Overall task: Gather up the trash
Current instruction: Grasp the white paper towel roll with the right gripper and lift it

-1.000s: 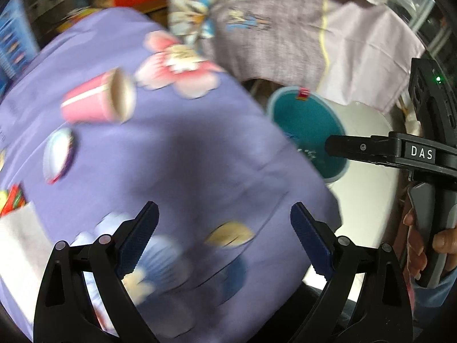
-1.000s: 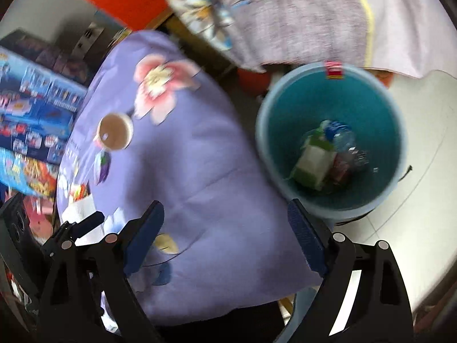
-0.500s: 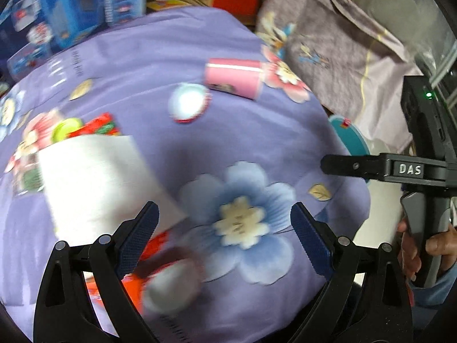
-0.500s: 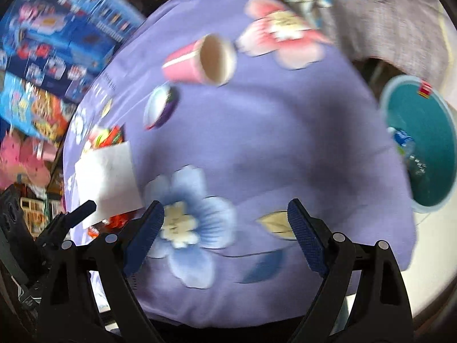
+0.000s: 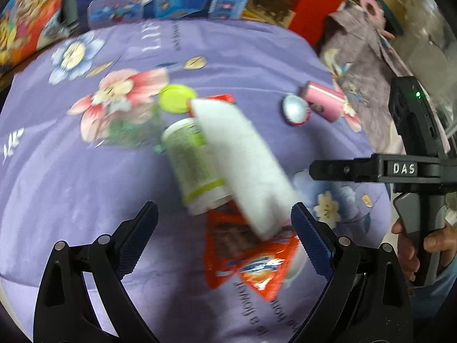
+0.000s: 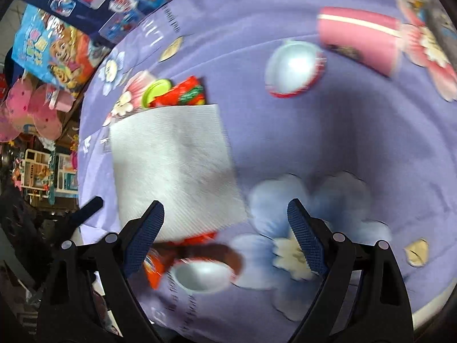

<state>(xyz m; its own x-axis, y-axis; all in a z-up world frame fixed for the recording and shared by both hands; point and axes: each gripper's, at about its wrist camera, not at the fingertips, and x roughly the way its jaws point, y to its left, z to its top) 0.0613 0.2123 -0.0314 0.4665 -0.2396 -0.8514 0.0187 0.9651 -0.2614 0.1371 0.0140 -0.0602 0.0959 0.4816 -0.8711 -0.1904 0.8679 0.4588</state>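
- Trash on the purple floral cloth (image 5: 71, 177), near to far: one red wrapper (image 5: 251, 260), one white napkin (image 5: 242, 163), one lidless jar (image 5: 194, 168), one green lid (image 5: 177, 98), one pink cup (image 5: 322, 100).
- Left gripper (image 5: 222, 225) and right gripper (image 6: 225, 225): both spread wide, empty, above the cloth.

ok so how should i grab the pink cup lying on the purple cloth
Take the pink cup across its side wall, near the middle, coming down from above. It lies tipped on its side on the purple cloth, so the curved wall is what faces up, and the cloth around it looks free apart from the round foil lid beside it. Set the jaws across its length, probably with a light squeeze.
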